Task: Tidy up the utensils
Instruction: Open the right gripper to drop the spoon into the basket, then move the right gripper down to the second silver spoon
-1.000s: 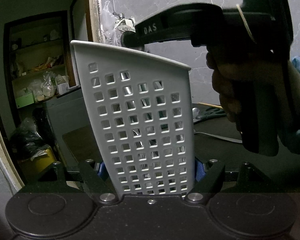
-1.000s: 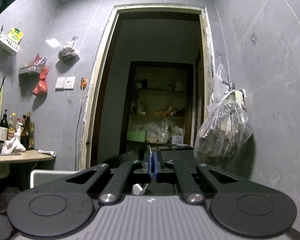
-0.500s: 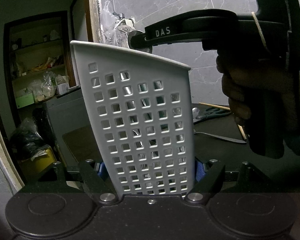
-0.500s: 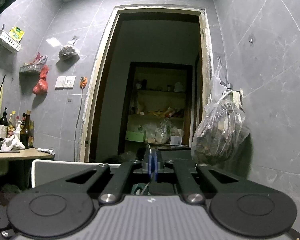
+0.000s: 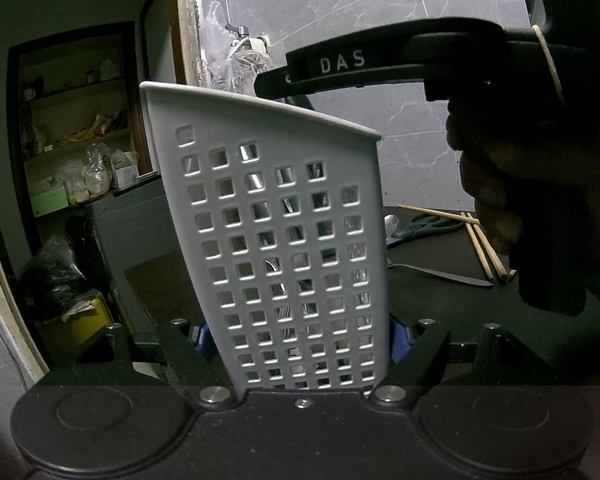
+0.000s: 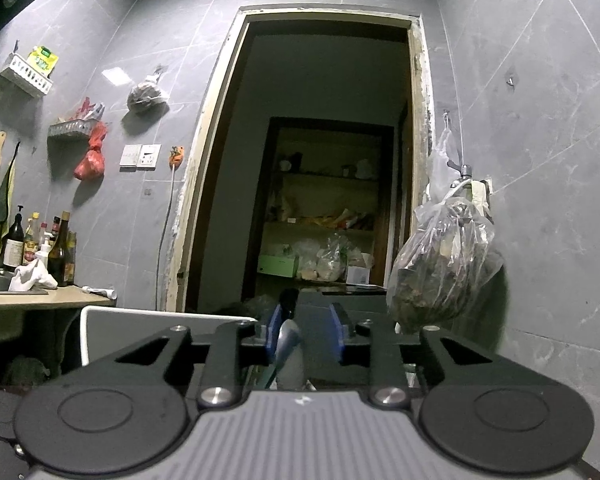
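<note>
Behind doorway, right tongs just parted (spoon between).

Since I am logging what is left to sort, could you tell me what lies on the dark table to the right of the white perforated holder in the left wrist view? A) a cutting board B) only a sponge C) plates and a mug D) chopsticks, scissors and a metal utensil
D: wooden chopsticks, dark scissors and a metal utensil lie on the table right of the holder.

Grey marble-look tiles cover the walls around a dark doorway at frame centre, with cluttered shelves beyond. Bottles stand at left; a plastic bag hangs at right.
</note>
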`<act>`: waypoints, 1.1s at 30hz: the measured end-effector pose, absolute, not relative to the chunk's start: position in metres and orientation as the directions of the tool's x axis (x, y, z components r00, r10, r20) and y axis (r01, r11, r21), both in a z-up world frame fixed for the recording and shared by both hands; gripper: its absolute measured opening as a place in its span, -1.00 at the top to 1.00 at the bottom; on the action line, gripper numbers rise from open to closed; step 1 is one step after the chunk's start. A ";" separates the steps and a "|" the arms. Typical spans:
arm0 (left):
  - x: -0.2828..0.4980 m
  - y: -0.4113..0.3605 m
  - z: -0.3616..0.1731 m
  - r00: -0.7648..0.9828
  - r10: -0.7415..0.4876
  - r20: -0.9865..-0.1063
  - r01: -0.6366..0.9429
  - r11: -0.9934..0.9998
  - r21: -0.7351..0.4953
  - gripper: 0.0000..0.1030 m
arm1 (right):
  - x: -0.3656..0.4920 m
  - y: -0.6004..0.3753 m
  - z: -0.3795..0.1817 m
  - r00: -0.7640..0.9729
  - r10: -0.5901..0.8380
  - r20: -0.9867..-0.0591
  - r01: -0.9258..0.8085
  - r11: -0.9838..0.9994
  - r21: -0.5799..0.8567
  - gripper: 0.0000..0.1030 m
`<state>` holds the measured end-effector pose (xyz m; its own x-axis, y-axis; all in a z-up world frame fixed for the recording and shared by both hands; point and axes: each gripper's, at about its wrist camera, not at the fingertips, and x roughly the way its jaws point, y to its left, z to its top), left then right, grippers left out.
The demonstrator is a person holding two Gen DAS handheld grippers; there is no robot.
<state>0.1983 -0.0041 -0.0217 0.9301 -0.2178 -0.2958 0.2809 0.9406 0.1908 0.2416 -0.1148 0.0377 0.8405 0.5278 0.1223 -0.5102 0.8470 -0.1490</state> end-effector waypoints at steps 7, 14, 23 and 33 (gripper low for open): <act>0.198 -0.004 -0.022 0.930 -0.219 -0.295 0.282 0.940 0.190 -0.53 | 0.237 -0.120 0.042 0.835 0.534 0.132 -0.517 0.844 -0.144 -0.04; 0.199 -0.005 -0.022 0.929 -0.220 -0.296 0.283 0.940 0.190 -0.53 | 0.229 -0.134 0.049 0.841 0.519 0.151 -0.503 0.854 -0.135 -0.54; 0.198 -0.005 -0.022 0.929 -0.220 -0.297 0.283 0.940 0.190 -0.53 | 0.219 -0.162 0.055 0.889 0.436 0.143 -0.418 0.898 -0.138 -1.00; 0.199 -0.005 -0.022 0.930 -0.217 -0.297 0.281 0.940 0.193 -0.53 | 0.257 -0.185 0.035 0.952 0.226 -0.204 -0.258 0.955 -0.146 -1.00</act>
